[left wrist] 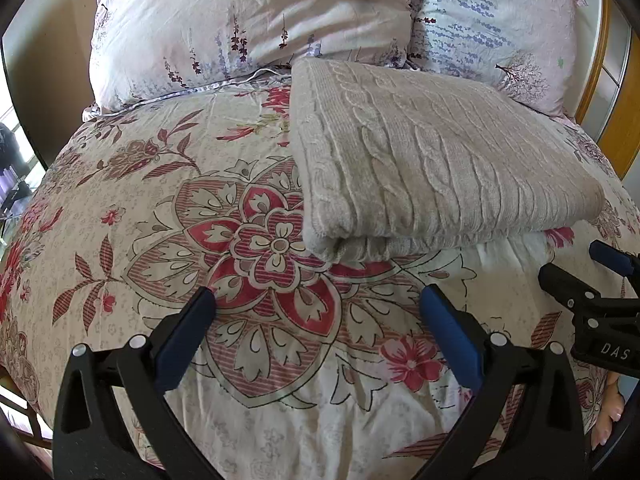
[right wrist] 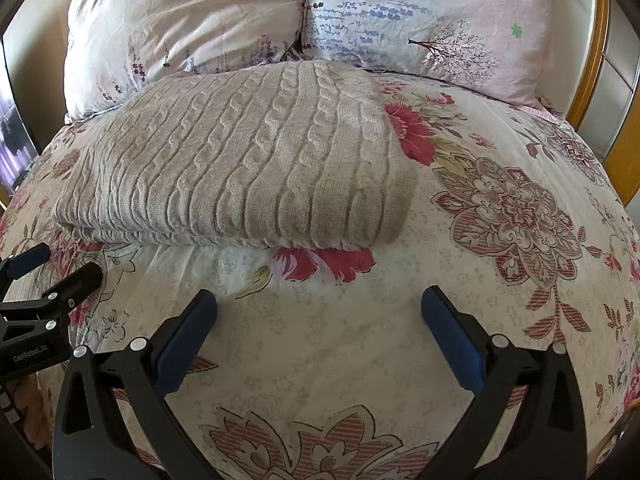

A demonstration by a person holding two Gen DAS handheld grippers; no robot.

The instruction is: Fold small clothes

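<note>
A beige cable-knit sweater lies folded into a thick rectangle on the floral bedspread; the right wrist view shows the same sweater ahead and to the left. My left gripper is open over the bedspread, a short way in front of the sweater's near-left corner, with nothing between its blue pads. My right gripper is open too, hovering over bare bedspread just short of the sweater's front edge. Each gripper shows at the edge of the other's view: the right gripper and the left gripper.
Two floral pillows lean at the head of the bed behind the sweater. A wooden bed frame curves along the right side. A person's hand shows at the lower right of the left wrist view.
</note>
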